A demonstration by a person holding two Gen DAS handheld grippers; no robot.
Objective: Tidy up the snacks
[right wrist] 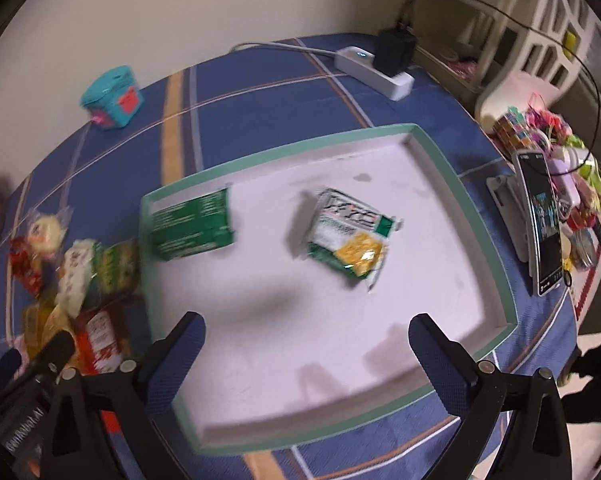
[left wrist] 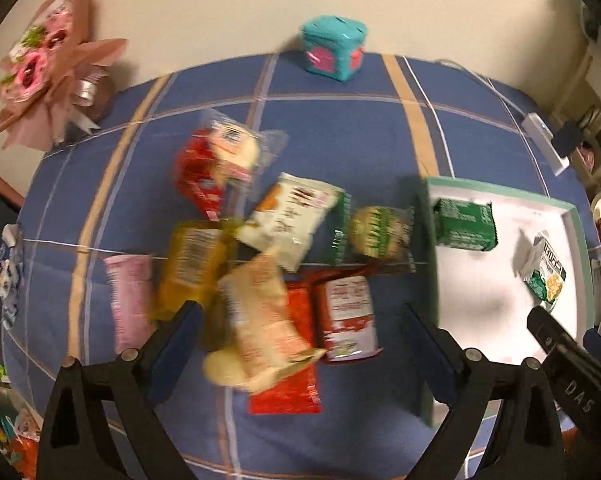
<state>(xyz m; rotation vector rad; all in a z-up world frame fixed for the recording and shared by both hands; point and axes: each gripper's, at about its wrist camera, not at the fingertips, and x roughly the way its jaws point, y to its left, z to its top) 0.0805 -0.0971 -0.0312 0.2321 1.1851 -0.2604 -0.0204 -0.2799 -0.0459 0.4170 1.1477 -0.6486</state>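
A pile of snack packets lies on the blue checked cloth: a cream packet (left wrist: pixel 264 320), a red packet (left wrist: pixel 284 360), a red-white one (left wrist: pixel 346 316), a white one (left wrist: pixel 292 220), a yellow one (left wrist: pixel 188 268), a pink one (left wrist: pixel 128 300) and a green one (left wrist: pixel 380 232). My left gripper (left wrist: pixel 304 344) is open and empty above the pile. The white tray (right wrist: pixel 476 240) with a green rim holds a dark green packet (right wrist: pixel 192 226) and a green-white packet (right wrist: pixel 350 236). My right gripper (right wrist: pixel 306 356) is open and empty over the tray's near part. The pile (right wrist: pixel 80 272) shows left of the tray.
A teal box (left wrist: pixel 334 48) stands at the table's far edge. A pink bouquet (left wrist: pixel 48 64) lies far left. A white power strip (right wrist: pixel 374 70) with a black plug and cable sits at the back right. A phone on a stand (right wrist: pixel 540 224) and colourful clutter stand right of the tray.
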